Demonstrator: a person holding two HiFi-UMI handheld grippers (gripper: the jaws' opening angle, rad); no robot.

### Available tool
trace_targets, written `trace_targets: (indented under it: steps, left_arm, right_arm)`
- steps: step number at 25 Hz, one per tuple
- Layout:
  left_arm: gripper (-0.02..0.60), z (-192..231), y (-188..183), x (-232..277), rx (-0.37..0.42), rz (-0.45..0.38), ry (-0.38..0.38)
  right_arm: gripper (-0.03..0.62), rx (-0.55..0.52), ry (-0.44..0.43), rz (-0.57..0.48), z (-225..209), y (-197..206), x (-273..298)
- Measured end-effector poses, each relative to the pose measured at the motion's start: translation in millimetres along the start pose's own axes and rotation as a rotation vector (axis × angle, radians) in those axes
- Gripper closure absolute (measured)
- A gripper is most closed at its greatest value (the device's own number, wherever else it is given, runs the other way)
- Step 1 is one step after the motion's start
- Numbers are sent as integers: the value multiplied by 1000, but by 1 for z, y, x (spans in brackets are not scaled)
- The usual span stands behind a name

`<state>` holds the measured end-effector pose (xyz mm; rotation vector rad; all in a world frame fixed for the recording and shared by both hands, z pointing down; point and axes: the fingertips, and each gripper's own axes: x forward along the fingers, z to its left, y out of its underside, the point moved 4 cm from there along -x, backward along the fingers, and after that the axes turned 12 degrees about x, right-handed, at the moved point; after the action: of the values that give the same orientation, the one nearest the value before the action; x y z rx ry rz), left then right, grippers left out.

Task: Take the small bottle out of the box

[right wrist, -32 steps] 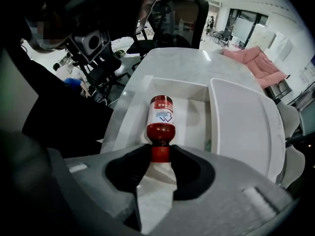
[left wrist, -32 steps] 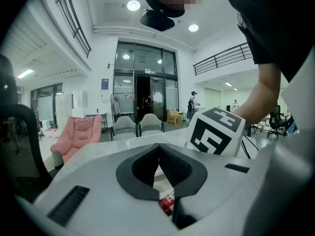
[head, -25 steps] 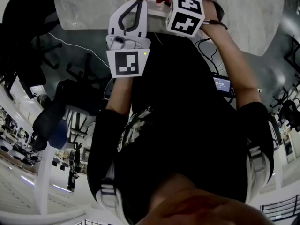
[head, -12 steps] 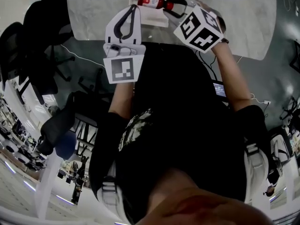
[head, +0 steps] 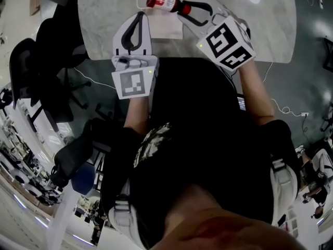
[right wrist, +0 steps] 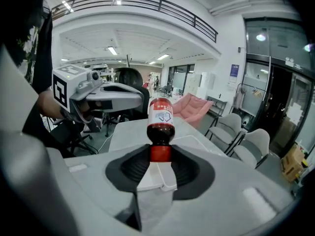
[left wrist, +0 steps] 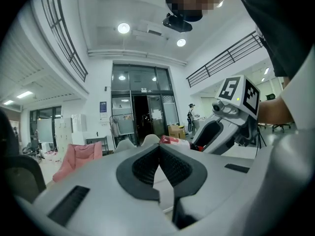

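At the left of the head view, the left gripper [head: 139,15] hangs over the near edge of the marble table [head: 101,20]. Its own view shows the jaws pressed together with nothing between them. It does no work in this step, so it is best held where it is, well clear of the bottle's path, or brought down to steady the box only if the box starts to shift.

Just to its right lies the white box [head: 169,30], and above it is the small bottle [head: 160,0], dark-filled with a pale label. It is held out lengthways from the right gripper [head: 181,8]. In the right gripper view the pads [right wrist: 140,165] are closed on the red cap [right wrist: 160,154], with the body [right wrist: 160,118] sticking straight out beyond the jaws and touching nothing else.

The bottle seems to be lifted, but it is hard to tell whether it has passed the box's rim. A hold on the cap alone is narrow, so the body may swing or twist. The person should therefore keep the squeeze firm, raise it smoothly before moving sideways, and carry it slowly to bare tabletop beside the box. The jaws should loosen only once the base rests flat
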<state>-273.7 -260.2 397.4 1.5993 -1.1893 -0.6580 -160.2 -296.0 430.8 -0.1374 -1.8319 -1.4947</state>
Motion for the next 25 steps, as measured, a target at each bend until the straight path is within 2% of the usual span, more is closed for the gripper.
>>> trace_targets:
  steps: [4, 8, 14, 17, 21, 25]
  left_arm:
    - [568, 2, -3, -2, 21, -34, 26]
    - [568, 11, -29, 8, 2, -68, 45]
    - [568, 35, -38, 8, -17, -93, 81]
    - [568, 56, -50, 6, -4, -112, 79]
    - [568, 68, -63, 4, -24, -132, 87]
    - [568, 92, -65, -3, -8, -184, 69]
  right_arm:
    - [462, 27, 58, -66, 6, -7, -14]
    - [462, 55, 84, -138, -1, -33, -35]
    - [464, 110, 155, -267, 0, -65, -43]
    - [462, 126, 201, -333, 1, -89, -51]
    - [462, 135, 274, -438, 5, -109, -64]
    - [464, 162, 340, -544, 15, -124, -66]
